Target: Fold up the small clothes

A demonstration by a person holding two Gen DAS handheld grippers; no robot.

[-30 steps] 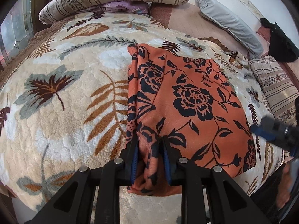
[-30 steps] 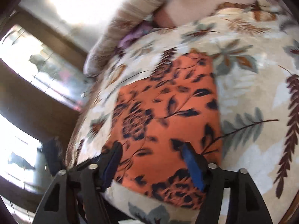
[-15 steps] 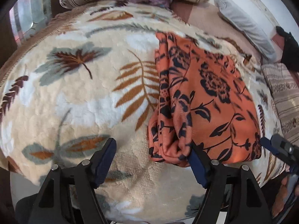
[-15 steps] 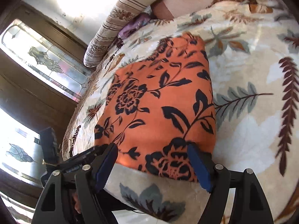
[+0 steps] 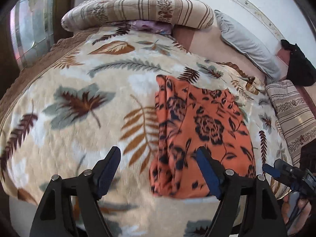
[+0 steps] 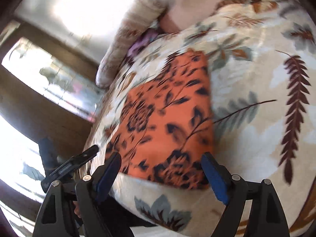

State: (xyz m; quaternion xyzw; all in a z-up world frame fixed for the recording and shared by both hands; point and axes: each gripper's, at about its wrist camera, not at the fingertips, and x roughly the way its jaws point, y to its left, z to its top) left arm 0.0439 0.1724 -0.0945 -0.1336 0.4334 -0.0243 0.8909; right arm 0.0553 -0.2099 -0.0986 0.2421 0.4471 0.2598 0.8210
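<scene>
Orange floral garment (image 5: 205, 138) lies folded on leaf-print blanket (image 5: 79, 138), near its front edge. Your left gripper (image 5: 160, 173) & right gripper (image 6: 162, 175): jaws wide apart, just been opening, gripping nothing. No legible writing.

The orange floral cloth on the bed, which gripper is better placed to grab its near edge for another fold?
Probably the right gripper: its open jaws straddle the orange floral cloth at the near edge. The left gripper, also open, sits off the cloth's bunched side.
</scene>
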